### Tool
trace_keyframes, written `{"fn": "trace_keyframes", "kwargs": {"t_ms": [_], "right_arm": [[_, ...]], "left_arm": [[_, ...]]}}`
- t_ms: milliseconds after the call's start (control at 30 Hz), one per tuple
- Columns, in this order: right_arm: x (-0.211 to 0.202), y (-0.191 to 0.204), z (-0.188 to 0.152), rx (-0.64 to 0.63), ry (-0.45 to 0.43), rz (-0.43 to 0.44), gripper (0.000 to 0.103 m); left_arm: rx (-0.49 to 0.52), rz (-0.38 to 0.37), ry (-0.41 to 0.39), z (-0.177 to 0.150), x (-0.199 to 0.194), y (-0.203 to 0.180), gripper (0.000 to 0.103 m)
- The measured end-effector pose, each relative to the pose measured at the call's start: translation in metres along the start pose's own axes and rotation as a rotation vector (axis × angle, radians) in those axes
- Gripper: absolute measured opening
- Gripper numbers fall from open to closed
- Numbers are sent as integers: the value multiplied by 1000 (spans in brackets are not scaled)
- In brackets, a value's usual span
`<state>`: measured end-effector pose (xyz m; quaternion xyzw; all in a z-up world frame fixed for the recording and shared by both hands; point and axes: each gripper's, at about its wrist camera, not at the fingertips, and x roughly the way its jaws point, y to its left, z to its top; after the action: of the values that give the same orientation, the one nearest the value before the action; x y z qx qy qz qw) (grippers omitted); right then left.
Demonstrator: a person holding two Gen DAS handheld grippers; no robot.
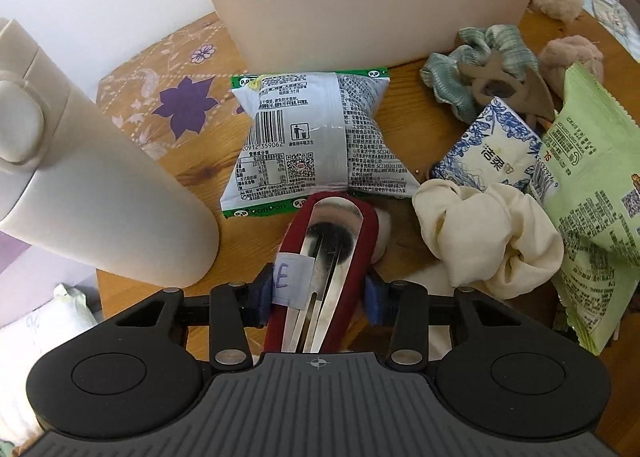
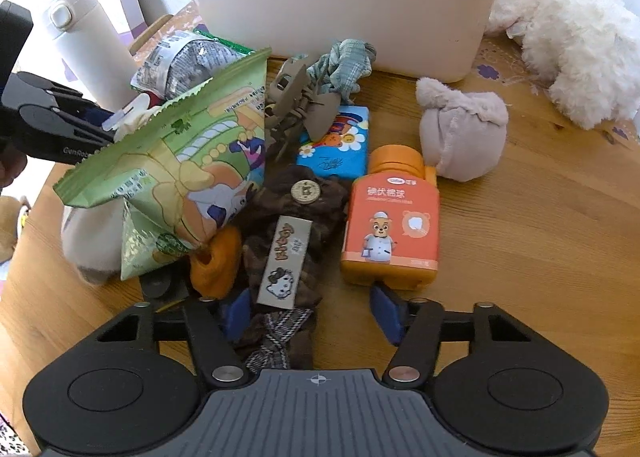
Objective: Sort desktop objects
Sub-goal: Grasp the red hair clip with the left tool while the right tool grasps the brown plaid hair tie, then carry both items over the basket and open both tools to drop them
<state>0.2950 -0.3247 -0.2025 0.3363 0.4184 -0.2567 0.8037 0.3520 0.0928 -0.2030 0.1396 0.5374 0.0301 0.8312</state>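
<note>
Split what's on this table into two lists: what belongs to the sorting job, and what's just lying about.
In the job:
- red hair clip, between the left gripper pads
- brown scrunchie, at the right gripper
- beige bin

Lying about:
- white flask
- white plush toy

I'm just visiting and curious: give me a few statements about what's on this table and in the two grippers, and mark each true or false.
1. The left gripper is closed on a dark red hair clip. True.
2. The orange bottle stands upright. False: it lies on its side on the wooden table.
3. The right gripper has the brown hair accessory between its fingers. True.
4. The beige bin sits nearest the camera. False: it stands at the far side, behind the clutter.
</note>
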Motion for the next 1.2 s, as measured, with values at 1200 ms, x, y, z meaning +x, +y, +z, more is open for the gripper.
{"fn": "trace_keyframes", "kwargs": {"t_ms": [1200], "right_arm": [[-102,-31,16,46,-240,19,27]], "left_arm": [[-95,-28,-161,-13,-89,3,39]]}}
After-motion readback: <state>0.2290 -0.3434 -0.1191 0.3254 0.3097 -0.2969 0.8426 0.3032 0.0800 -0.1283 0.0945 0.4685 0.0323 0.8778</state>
